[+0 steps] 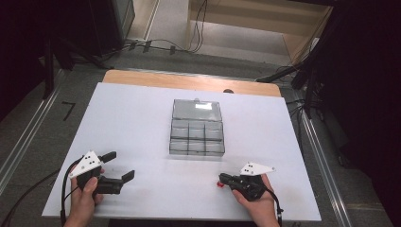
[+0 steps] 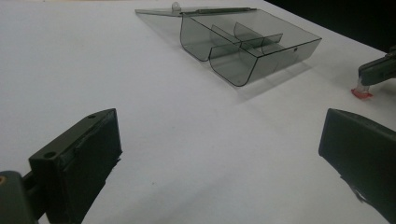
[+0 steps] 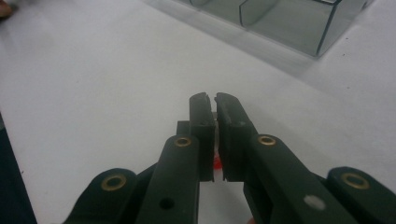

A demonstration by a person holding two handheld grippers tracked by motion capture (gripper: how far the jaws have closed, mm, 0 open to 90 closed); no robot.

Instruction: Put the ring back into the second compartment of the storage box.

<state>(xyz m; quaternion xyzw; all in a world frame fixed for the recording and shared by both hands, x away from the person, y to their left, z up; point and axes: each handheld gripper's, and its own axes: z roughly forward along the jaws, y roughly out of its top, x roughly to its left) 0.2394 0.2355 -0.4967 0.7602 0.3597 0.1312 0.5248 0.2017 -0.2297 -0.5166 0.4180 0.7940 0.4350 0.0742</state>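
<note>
Your right gripper point(image 1: 222, 178) has its fingers point(image 3: 204, 122) drawn together on a small red piece point(image 1: 220, 184); in the right gripper view only a thin slit is left between the two black pads, and the red shows low down in that slit, between the pads and behind their tips. From above, the piece sits right at the finger ends, down on the white table point(image 1: 142, 109), close to the near edge and a little right of the middle. In the left gripper view you can see it farther off as a red foot with a pale stem going up into the right gripper's fingers. Your left gripper point(image 1: 119, 167) rests near the near left corner with its fingers point(image 2: 84, 158) spread wide and nothing but bare table between them, well apart from the red piece. Beyond both grippers, about the middle of the table, stands a clear smoky plastic box point(image 1: 197, 137) with divided compartments, its lid point(image 1: 197, 110) folded back flat toward the far edge. The red piece lies just near of that box's right front corner, apart from it.
</note>
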